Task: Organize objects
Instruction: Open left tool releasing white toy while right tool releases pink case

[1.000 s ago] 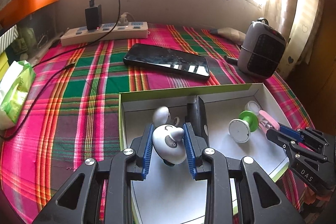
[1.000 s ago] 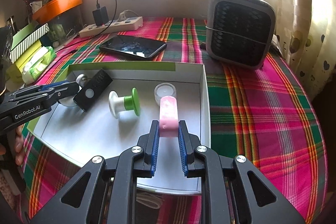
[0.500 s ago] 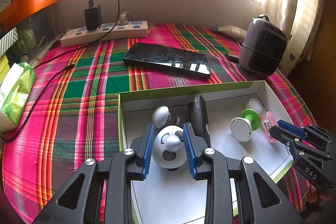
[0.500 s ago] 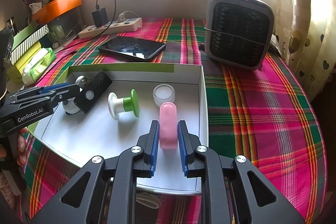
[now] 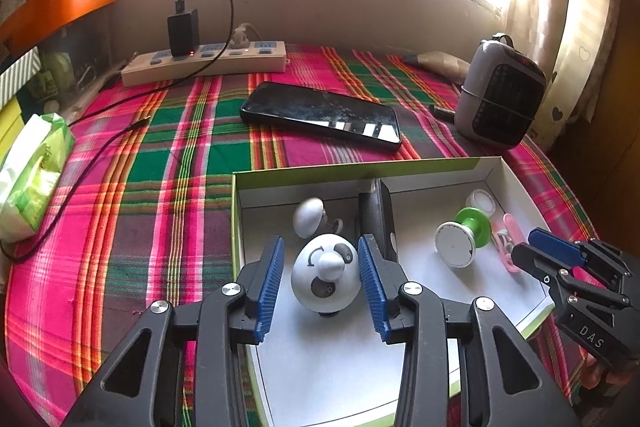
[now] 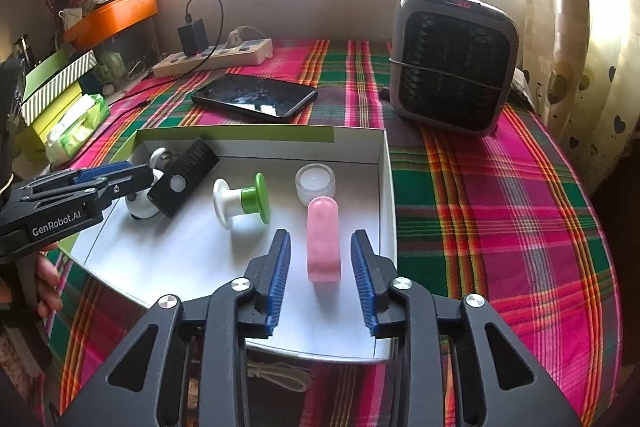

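Blue-padded left tool (image 5: 320, 277) and right tool (image 6: 322, 269) (both angled downward) are opening.

Woven plaid cloth (image 6: 500, 195) looks matt; cardboard box (image 6: 386, 187) smooth; phone (image 6: 256, 99) screen glossy; pink case (image 6: 323, 239) satin plastic.

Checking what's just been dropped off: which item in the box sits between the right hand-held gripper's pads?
The pink case, lying flat near the box's right wall. The right hand-held gripper is opening, pads clear of it.

Left hand-held gripper (image 5: 321, 273) and right hand-held gripper (image 6: 321, 265) — both tilted downward, jaws opening.
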`<state>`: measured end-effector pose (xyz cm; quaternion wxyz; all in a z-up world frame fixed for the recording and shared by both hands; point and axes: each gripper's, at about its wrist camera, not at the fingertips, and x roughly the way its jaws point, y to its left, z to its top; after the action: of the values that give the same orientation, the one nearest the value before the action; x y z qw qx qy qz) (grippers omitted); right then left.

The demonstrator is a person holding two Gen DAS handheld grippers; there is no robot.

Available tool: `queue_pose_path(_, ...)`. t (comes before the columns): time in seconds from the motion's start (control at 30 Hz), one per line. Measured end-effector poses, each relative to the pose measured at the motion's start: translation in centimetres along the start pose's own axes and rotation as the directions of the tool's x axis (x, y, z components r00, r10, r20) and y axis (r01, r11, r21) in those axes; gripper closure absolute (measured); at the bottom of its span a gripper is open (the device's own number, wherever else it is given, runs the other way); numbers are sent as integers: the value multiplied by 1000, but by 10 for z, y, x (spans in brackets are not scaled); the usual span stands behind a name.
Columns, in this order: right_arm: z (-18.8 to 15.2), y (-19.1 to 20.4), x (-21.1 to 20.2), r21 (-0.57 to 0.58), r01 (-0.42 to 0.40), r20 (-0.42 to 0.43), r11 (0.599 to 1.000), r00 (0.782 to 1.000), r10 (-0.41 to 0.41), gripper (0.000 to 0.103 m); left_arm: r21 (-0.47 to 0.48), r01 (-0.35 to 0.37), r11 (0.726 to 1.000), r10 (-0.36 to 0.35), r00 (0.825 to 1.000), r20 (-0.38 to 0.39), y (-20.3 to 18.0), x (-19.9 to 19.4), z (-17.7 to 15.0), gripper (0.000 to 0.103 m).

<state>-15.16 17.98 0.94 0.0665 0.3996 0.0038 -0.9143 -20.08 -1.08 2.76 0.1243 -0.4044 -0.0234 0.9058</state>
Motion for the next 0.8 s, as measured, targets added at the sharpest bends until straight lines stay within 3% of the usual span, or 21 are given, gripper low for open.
queue_pose_path(0.37,-3,3,-12,-3,4,22,1000,1000,-3,57,-11,0,1000,0,1000,13,0,-14,-4,64)
queue_pose_path(0.8,-11,6,-32,1,5,45,1000,999,-5,57,5,-2,1000,2,999,48,-11,-43,-14,63)
